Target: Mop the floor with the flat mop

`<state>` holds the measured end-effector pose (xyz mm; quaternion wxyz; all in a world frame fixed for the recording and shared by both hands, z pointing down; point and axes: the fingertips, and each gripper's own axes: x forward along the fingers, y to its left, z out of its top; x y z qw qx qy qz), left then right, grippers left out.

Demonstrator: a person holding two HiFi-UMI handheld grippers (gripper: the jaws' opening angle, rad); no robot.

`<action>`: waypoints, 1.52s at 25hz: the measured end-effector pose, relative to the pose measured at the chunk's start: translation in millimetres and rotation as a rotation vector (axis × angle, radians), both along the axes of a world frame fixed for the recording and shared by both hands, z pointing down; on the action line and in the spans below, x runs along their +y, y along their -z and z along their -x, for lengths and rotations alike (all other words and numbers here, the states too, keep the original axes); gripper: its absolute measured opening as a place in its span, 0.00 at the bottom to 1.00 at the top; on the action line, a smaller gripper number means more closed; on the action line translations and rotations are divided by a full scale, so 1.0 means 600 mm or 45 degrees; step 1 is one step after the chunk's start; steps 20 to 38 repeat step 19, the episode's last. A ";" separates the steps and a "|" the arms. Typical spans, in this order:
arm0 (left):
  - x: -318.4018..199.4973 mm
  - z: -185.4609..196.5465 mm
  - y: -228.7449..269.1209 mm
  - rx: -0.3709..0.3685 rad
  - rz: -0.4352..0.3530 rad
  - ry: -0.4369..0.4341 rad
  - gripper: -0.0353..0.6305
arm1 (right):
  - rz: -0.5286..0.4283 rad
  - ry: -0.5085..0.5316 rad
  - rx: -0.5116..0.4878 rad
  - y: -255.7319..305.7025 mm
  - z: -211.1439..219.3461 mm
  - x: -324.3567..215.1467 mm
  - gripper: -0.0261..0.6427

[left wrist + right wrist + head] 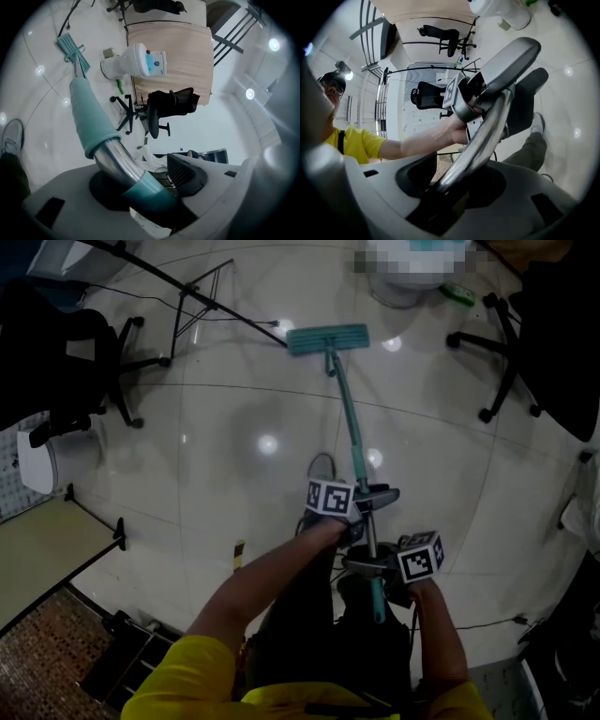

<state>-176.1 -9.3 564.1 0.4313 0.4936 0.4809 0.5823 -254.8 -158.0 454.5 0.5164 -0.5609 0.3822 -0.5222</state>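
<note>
A flat mop with a teal head (327, 337) lies on the glossy white floor ahead of me, and its teal and silver pole (353, 432) runs back to my hands. My left gripper (367, 503) is shut on the mop pole higher up; the left gripper view has the pole (96, 126) crossing its jaws, with the mop head (71, 48) far off. Lower on the handle, my right gripper (367, 566) is shut on the mop pole, whose silver tube (480, 138) passes between the jaws. My shoe (321, 469) stands beside the pole.
A black office chair (66, 362) stands at the left, another (534, 334) at the right. A black stand and cable (202, 301) lie at the back left. A white bin (408, 282) sits behind the mop head. A desk edge (42, 554) is at the near left.
</note>
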 end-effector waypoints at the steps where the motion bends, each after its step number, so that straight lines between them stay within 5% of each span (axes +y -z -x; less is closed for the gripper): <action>1: -0.006 0.031 0.013 -0.012 0.005 -0.005 0.43 | 0.003 -0.002 -0.012 0.011 0.030 -0.005 0.33; 7: -0.015 0.171 0.053 -0.051 -0.005 -0.011 0.43 | 0.029 0.060 -0.035 0.051 0.168 -0.009 0.33; 12: -0.007 0.226 0.051 -0.079 -0.021 -0.045 0.43 | 0.026 0.101 -0.065 0.056 0.219 -0.002 0.33; 38: -0.006 0.230 0.059 -0.072 -0.015 -0.070 0.43 | 0.030 0.056 -0.065 0.062 0.219 -0.001 0.33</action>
